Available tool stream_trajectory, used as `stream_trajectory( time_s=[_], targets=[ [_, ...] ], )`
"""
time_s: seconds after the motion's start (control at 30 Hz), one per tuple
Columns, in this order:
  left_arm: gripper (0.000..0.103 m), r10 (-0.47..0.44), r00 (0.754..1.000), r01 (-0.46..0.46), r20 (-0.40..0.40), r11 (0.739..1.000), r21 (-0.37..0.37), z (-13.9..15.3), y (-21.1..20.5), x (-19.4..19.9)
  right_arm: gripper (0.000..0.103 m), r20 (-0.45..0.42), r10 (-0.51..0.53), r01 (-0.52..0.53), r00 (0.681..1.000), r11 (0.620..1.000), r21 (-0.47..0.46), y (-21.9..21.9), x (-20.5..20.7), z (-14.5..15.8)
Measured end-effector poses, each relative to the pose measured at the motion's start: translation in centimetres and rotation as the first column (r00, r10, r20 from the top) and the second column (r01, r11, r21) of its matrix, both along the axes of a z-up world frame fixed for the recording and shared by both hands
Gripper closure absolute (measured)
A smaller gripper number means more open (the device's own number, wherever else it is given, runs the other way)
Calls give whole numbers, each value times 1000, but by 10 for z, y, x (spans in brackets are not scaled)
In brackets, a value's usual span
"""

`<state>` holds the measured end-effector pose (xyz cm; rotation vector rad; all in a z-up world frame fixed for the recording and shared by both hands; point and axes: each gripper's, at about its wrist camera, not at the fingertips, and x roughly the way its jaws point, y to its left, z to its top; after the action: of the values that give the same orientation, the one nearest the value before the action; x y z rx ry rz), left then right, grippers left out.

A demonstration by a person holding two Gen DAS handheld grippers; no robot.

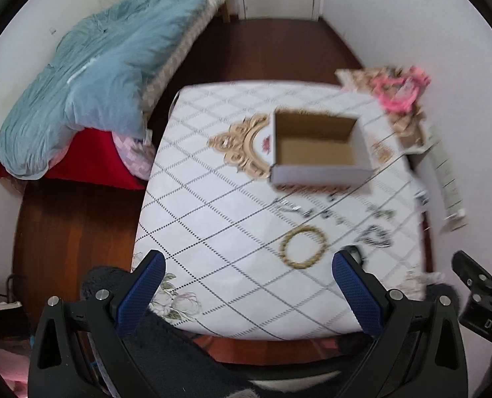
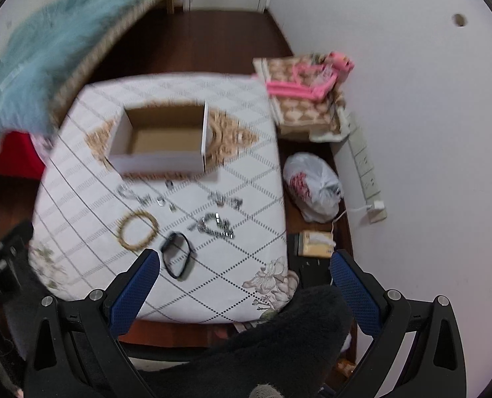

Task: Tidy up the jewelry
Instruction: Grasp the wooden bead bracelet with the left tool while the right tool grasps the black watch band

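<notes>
An open, empty cardboard box (image 1: 315,147) (image 2: 164,141) stands at the far middle of a small table with a white diamond-pattern cloth (image 1: 213,219) (image 2: 232,265). In front of it lie a gold bead bracelet (image 1: 302,247) (image 2: 137,230), a black bangle (image 2: 177,256), a silver chain bracelet (image 1: 375,236) (image 2: 217,225) and several small silver pieces (image 1: 290,206) (image 2: 146,197). My left gripper (image 1: 247,273) is open and empty above the table's near edge. My right gripper (image 2: 244,273) is open and empty above the near right corner. The right gripper's body shows in the left wrist view at far right.
A bed with a blue duvet (image 1: 96,76) stands to the left. A patterned box with pink hangers (image 2: 307,89), a white plastic bag (image 2: 315,185), a power strip (image 2: 365,169) and a small tan box (image 2: 317,243) lie by the right wall. Dark wood floor (image 1: 262,49) lies beyond.
</notes>
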<state>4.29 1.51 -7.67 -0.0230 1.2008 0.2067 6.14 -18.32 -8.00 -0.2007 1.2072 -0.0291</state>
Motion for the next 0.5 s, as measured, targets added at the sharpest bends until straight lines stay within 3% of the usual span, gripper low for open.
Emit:
stream_trajectory(
  time_s=[0.2, 0.37, 0.5],
  targets=[
    [0, -11, 989, 13, -146, 1000, 8, -71, 8, 24, 1, -176, 8, -4, 984, 1000, 27, 10, 32, -93],
    [0, -25, 976, 27, -218, 1000, 8, -110, 13, 39, 4, -266, 9, 8, 964, 998, 64, 19, 43, -145],
    [0, -16, 966, 15, -258, 1000, -5, -134, 19, 50, 14, -335, 1, 38, 942, 993, 109, 21, 49, -178]
  ],
)
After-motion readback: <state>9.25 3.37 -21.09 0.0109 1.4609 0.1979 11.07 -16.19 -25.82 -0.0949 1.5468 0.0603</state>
